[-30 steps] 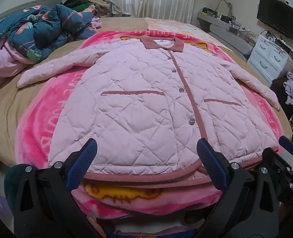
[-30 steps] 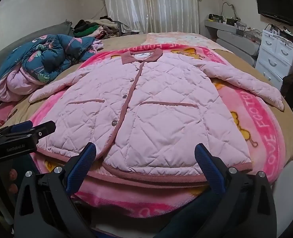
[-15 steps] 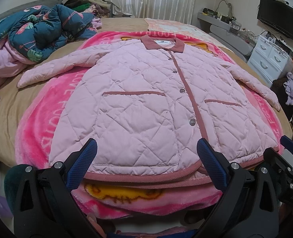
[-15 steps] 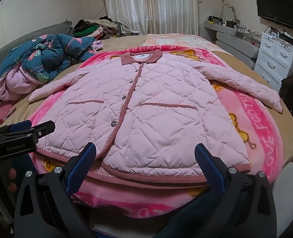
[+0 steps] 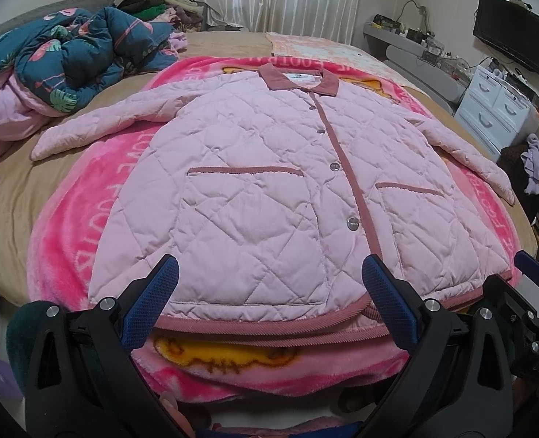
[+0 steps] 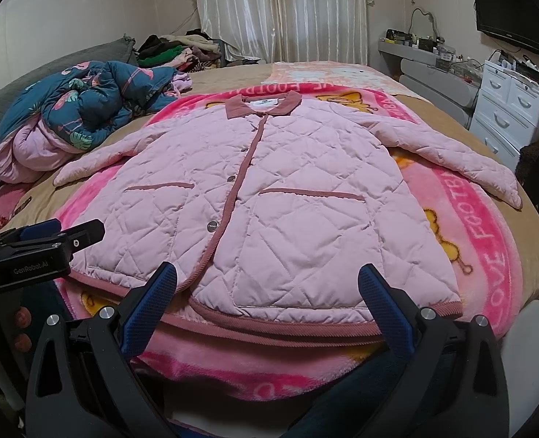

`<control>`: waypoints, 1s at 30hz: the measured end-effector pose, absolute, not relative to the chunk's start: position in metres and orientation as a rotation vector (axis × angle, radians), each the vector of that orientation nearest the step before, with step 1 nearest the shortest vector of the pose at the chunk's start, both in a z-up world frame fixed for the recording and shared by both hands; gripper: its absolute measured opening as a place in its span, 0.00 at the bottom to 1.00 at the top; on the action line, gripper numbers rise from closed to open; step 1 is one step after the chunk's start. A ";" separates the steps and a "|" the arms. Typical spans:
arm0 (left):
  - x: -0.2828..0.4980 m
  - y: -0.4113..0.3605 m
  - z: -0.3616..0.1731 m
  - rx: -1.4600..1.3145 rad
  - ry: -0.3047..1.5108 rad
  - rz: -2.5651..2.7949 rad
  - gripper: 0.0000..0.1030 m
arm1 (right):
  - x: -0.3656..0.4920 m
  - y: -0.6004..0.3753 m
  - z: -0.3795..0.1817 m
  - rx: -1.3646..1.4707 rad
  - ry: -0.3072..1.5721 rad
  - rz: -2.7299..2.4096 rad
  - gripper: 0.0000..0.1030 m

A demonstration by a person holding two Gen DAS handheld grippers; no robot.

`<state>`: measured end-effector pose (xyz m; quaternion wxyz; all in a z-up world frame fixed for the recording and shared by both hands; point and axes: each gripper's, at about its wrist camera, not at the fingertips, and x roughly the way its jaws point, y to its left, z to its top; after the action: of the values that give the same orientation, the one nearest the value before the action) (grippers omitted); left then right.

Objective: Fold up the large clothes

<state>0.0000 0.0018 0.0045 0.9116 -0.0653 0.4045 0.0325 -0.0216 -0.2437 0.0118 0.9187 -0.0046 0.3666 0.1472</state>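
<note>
A pink quilted jacket [image 5: 269, 189] [image 6: 269, 211] lies flat and buttoned on a bright pink blanket [image 5: 61, 226] [image 6: 488, 241], collar at the far end and both sleeves spread out to the sides. My left gripper [image 5: 269, 284] hovers open just before the hem on the jacket's left half, with nothing between its fingers. Over the hem of the right half my right gripper [image 6: 267, 288] also stands open and holds nothing. The right gripper shows at the right edge of the left wrist view, and the left gripper at the left edge of the right wrist view.
A bundled dark blue floral quilt [image 5: 76, 51] [image 6: 87, 98] with pink bedding lies on the bed's far left. A pile of clothes [image 6: 174, 49] sits by the curtain. White drawers [image 5: 495, 109] [image 6: 514, 109] and a wall screen [image 5: 510, 33] stand right.
Both views have lifted and pulled back slightly, so the jacket sits a little lower in frame. Neither gripper has changed its opening and the jacket has not moved.
</note>
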 end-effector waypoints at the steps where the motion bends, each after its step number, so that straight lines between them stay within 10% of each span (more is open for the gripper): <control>1: 0.000 0.002 0.005 -0.134 0.833 0.067 0.91 | -0.021 -0.244 0.012 -0.008 0.754 0.304 0.96; 30: 0.021 0.002 0.005 -0.135 0.856 0.073 0.91 | 0.002 -0.241 0.021 0.003 0.765 0.314 0.96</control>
<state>0.0207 0.0021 0.0052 0.9069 -0.0654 0.4147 0.0354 0.0021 -0.2408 0.0213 0.9157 0.0013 0.3717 0.1527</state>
